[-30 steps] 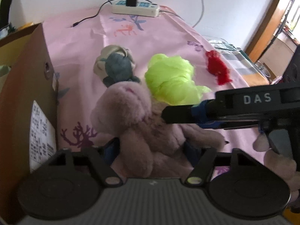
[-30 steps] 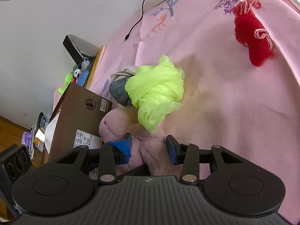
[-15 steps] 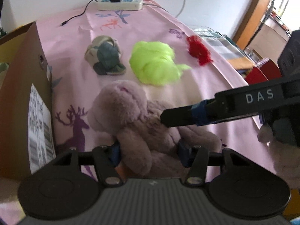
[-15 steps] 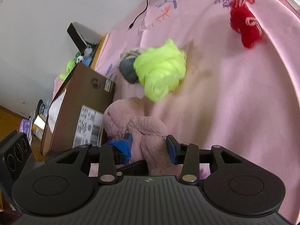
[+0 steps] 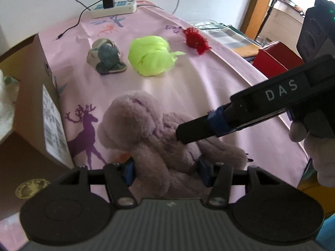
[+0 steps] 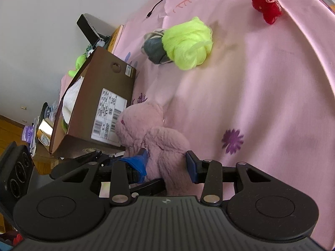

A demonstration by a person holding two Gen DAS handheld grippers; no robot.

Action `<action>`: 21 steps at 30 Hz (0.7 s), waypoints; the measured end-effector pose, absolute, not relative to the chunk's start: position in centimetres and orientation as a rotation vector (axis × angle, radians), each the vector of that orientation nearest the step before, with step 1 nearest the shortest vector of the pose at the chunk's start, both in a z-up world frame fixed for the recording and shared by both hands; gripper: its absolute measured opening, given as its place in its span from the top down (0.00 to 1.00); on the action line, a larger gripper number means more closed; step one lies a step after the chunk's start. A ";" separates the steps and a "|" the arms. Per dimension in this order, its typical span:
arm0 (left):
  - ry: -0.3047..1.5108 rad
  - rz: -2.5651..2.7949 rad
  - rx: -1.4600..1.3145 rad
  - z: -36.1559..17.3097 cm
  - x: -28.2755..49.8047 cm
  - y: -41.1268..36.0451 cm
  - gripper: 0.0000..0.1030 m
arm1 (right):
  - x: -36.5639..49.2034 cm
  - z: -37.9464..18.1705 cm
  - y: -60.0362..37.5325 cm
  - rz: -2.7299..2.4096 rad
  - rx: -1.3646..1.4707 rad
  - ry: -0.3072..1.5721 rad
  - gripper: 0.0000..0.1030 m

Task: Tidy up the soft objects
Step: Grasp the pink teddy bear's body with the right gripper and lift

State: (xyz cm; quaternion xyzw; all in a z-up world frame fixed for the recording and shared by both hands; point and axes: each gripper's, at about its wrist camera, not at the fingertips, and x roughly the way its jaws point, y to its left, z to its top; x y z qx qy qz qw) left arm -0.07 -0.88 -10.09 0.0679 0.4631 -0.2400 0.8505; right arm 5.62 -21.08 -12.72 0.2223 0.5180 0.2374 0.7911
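A mauve plush bunny (image 5: 150, 138) hangs above the pink tablecloth, held by both grippers. My left gripper (image 5: 165, 169) is shut on its lower body. My right gripper (image 6: 167, 163) is shut on the same bunny (image 6: 150, 133) and enters the left wrist view from the right (image 5: 201, 129). A neon-yellow soft bundle (image 5: 150, 55), a grey-and-beige cloth ball (image 5: 105, 56) and a red knitted item (image 5: 195, 40) lie on the cloth beyond. An open brown cardboard box (image 6: 98, 102) stands to the left, with white and green soft things inside.
A white power strip (image 5: 114, 9) with a black charger and cables lies at the table's far edge. The table (image 5: 240, 83) drops off on the right, with a red box (image 5: 276, 59) below. A black phone stand and clutter (image 6: 88, 27) sit behind the box.
Both grippers have lifted the bunny and drawn it back toward the near side, away from the yellow bundle and closer to the box's front end. Grips unchanged.
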 end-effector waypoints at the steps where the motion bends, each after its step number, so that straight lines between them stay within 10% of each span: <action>1: 0.973 -0.513 0.151 -9.9 -0.3 -0.6 0.48 | 5.3 -12.6 -20.8 0.508 0.481 1.114 0.76; 21: 0.955 -0.626 0.317 -11.0 -1.7 2.1 0.43 | 2.8 -12.7 -15.5 0.407 0.392 1.124 0.74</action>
